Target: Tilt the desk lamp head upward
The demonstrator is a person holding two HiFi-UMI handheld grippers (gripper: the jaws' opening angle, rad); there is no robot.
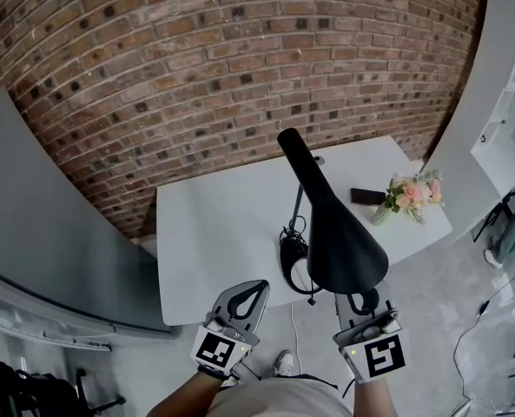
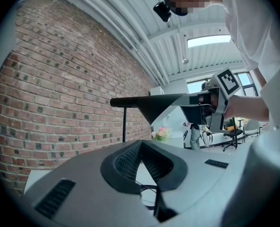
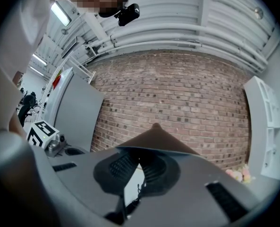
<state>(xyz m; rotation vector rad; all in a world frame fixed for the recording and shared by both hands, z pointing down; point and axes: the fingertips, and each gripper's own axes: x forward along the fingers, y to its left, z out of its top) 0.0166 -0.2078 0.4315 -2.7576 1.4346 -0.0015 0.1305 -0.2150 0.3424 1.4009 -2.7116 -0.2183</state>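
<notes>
A black desk lamp stands on the white table (image 1: 207,233), its base (image 1: 293,266) near the front edge with a cable coiled beside it. Its cone-shaped head (image 1: 337,228) reaches out over the table's edge towards me, roughly level in the left gripper view (image 2: 154,103). My right gripper (image 1: 364,303) is shut on the wide rim of the head (image 3: 154,137), its tips partly hidden under the shade. My left gripper (image 1: 254,288) hovers to the left of the lamp, shut and holding nothing (image 2: 141,145).
A small bunch of pink flowers (image 1: 412,195) and a flat black object (image 1: 367,196) lie at the table's right end. A brick wall (image 1: 222,50) runs behind the table. Grey panels stand on the left, white shelving on the right.
</notes>
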